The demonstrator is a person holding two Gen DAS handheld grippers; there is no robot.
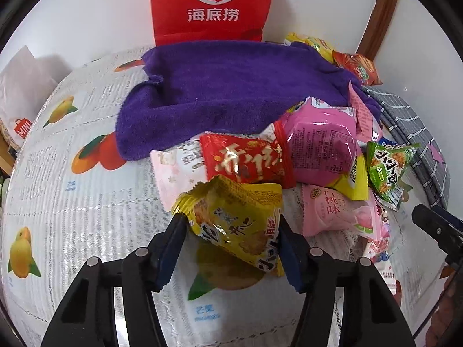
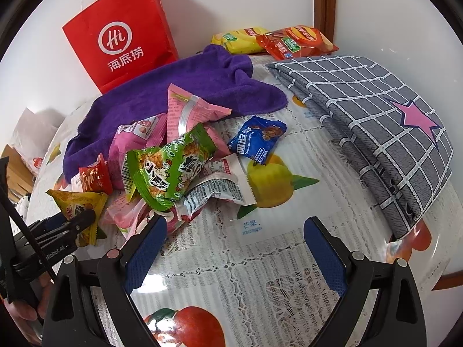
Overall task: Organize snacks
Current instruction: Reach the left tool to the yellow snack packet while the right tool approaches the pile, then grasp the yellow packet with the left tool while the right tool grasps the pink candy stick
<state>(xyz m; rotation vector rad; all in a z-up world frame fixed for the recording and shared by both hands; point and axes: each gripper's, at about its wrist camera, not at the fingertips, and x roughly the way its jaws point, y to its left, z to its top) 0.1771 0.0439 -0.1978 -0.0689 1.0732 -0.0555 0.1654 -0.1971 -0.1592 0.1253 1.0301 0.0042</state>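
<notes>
White walls stand behind the tabletop (image 2: 260,260), which wears a shiny cover with fruit pictures. We see a red paper bag (image 1: 212,5) at the top of the left wrist view, and a purple towel (image 1: 231,92) lies just below it. A pile of snacks sits at the middle and right of that view, partly on the towel. In the pile we see a red packet (image 1: 246,163), a big pink packet (image 1: 321,147) and a green packet (image 1: 389,170). Our left gripper (image 1: 231,243) has its fingers closed on a yellow packet (image 1: 234,225) at the lower middle of the frame, one finger pressing on each side. In the right wrist view, our right gripper (image 2: 234,254) has its fingers spread wide over the bare cover, with nothing between them. A blue packet (image 2: 257,140) lies alone near the middle of that view. A folded grey checked cloth (image 2: 376,127) with a pink star lies at the right. Two more packets, yellow and orange, rest at the top by the wall.
</notes>
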